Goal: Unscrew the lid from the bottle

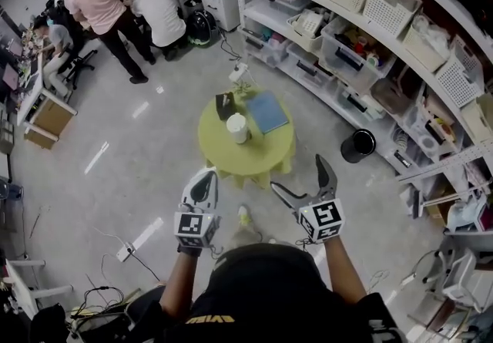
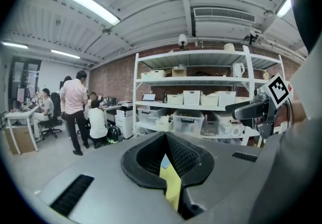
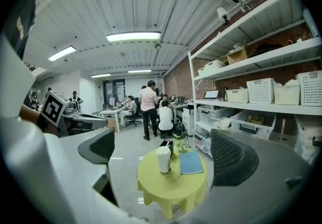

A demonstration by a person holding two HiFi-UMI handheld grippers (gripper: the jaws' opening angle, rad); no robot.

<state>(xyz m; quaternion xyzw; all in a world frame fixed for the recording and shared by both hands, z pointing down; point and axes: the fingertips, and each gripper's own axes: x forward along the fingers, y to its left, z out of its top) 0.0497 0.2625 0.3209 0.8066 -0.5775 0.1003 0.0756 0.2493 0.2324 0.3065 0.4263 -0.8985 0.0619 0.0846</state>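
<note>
A white bottle with its lid on point(image 1: 237, 128) point(image 3: 163, 159) stands upright on a small round table under a yellow-green cloth point(image 1: 254, 156) point(image 3: 171, 188). Both grippers hover short of the table's near edge, apart from the bottle. My left gripper point(image 1: 205, 176) point(image 2: 165, 137) has its jaws pressed together with nothing between them. My right gripper point(image 1: 304, 179) point(image 3: 161, 152) stands wide open, and the bottle shows far off between its jaws.
A blue notebook point(image 1: 266, 112) point(image 3: 190, 162), a dark box point(image 1: 224, 105) and a small plant point(image 1: 245, 89) share the table. Shelving with bins point(image 1: 362, 33) runs along the right, a black bin point(image 1: 358, 146) on the floor beside it. People point(image 1: 127, 6) gather at desks far left.
</note>
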